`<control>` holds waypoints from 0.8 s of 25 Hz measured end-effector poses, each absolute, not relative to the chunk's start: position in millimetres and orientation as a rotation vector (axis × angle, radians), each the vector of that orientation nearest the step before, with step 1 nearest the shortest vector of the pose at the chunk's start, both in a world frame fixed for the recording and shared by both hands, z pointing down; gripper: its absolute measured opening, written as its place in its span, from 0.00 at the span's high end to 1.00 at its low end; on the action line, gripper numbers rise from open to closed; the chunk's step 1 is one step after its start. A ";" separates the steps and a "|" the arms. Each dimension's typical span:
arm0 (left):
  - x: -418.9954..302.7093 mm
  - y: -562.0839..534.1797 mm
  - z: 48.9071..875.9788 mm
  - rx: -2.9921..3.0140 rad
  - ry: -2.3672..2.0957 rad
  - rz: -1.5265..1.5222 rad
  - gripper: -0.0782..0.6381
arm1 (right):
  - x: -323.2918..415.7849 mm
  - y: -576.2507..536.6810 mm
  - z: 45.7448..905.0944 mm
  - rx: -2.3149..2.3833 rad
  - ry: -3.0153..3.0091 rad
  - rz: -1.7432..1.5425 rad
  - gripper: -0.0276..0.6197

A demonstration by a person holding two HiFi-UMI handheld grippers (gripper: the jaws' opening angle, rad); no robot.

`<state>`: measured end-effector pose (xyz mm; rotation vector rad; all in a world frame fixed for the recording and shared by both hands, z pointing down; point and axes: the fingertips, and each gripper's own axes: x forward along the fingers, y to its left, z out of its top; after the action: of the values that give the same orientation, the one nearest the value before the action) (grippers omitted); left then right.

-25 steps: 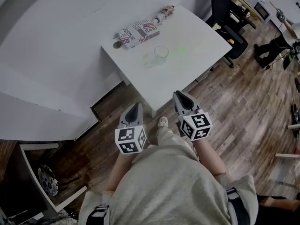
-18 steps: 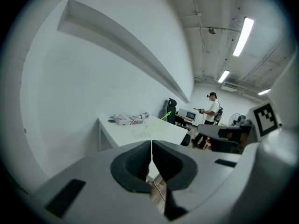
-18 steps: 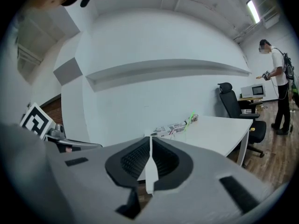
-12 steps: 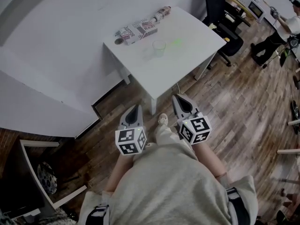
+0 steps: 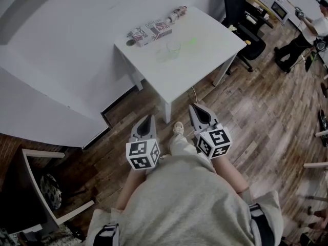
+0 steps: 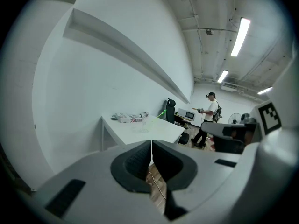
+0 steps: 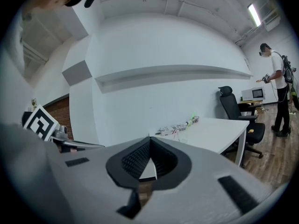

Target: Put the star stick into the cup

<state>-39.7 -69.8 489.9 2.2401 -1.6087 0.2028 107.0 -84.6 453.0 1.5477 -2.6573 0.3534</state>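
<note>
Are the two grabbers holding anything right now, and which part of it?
Nothing. The left gripper and right gripper are both shut with nothing between their jaws; the cup sits on the table, away from both.

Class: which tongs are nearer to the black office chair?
Right. The right tongs are below and left of the office chair in the head view; the left tongs are farther left still.

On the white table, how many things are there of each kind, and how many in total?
Clear cup: 1
Green star stick: 1
Printed box: 1
Bottle-like item: 1
Small round thing: 1
Total: 5
</note>
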 end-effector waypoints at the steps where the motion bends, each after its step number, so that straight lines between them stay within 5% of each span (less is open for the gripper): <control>1: -39.8 -69.5 489.9 2.239 -1.609 0.204 0.88 | 107.2 -84.9 453.3 1.549 -2.656 0.362 0.96; 20: -34.5 -77.6 493.0 2.231 -1.603 0.221 0.88 | 109.3 -96.7 454.4 1.548 -2.649 0.357 0.96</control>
<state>-34.5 -77.6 493.0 2.2314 -1.6032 0.2210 109.3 -96.7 454.4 1.5480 -2.6488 0.3572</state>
